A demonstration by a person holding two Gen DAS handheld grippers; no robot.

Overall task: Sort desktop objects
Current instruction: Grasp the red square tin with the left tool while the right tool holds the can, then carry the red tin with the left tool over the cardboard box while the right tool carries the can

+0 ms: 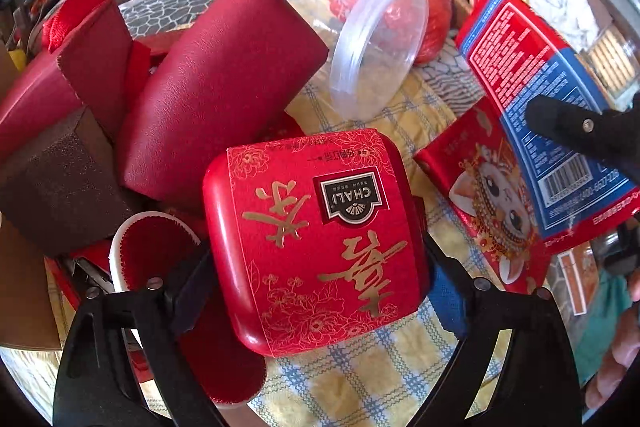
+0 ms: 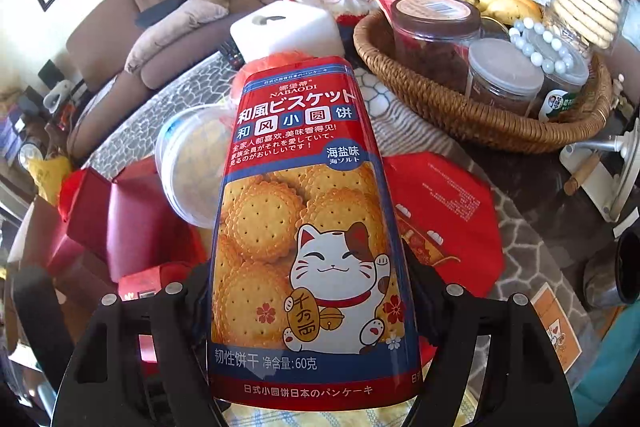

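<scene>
A red tea tin (image 1: 316,223) with gold characters and a CHALI label lies tilted on the pile in the left wrist view. My left gripper (image 1: 316,259) straddles it, with the pads against its two sides. In the right wrist view a blue and red biscuit packet (image 2: 308,211) with a lucky cat stands between the fingers of my right gripper (image 2: 308,271), which is shut on it. The left wrist view shows the same packet (image 1: 536,87) held up at the right, one black finger (image 1: 576,129) across its back.
Red leather boxes (image 1: 216,87) and a clear plastic tub (image 1: 372,39) crowd the space behind the tin. A red-bristled brush (image 1: 152,247) lies left of it, a red cat packet (image 1: 488,211) to its right. A wicker basket (image 2: 460,123) holds jars. A hand (image 1: 616,359) shows at the right.
</scene>
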